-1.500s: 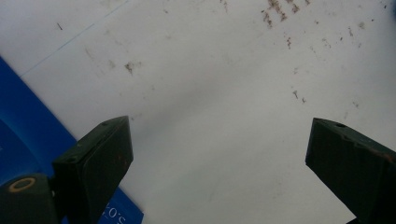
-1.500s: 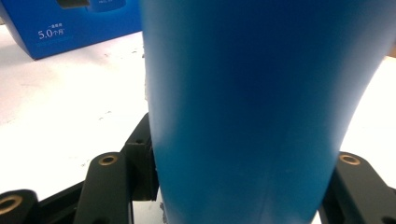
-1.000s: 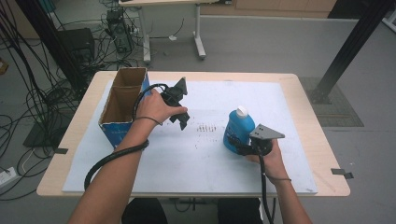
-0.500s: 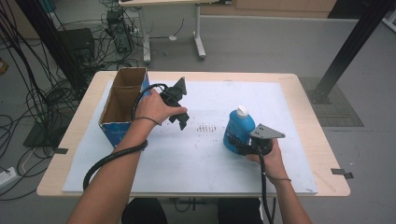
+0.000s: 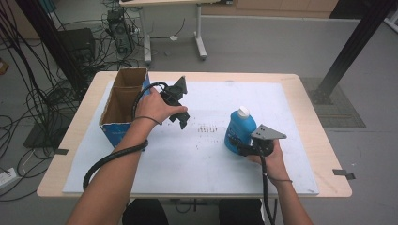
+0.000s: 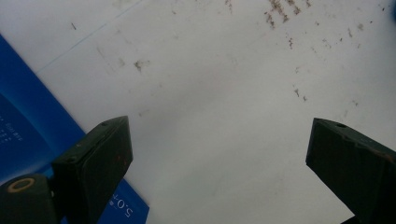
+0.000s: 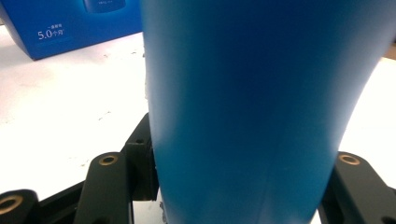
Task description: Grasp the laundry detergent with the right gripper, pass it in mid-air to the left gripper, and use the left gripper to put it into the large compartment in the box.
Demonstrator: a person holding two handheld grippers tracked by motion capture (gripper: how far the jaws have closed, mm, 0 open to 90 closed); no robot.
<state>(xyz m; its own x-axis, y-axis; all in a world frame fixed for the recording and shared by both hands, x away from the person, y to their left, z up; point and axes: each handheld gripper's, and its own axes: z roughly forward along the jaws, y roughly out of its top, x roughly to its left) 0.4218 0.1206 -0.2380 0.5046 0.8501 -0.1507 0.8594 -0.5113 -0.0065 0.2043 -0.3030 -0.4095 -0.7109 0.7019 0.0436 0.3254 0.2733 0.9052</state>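
A blue bottle (image 5: 239,131) with a white cap stands upright on the white sheet, right of centre. My right gripper (image 5: 240,147) is shut on its lower body; in the right gripper view the blue bottle (image 7: 252,107) sits between the two black jaws. My left gripper (image 5: 183,121) hangs just above the sheet beside the open cardboard box (image 5: 123,105), jaws pointing down and open. In the left gripper view its fingers (image 6: 98,158) stand wide apart over bare sheet, with the blue side of the box (image 6: 28,135) at the left.
The cardboard box with blue sides stands at the table's left, open at the top. Small dark specks (image 5: 206,129) mark the sheet between the grippers. The wooden table edge (image 5: 328,140) frames the sheet. Cables and a black post lie on the floor beyond.
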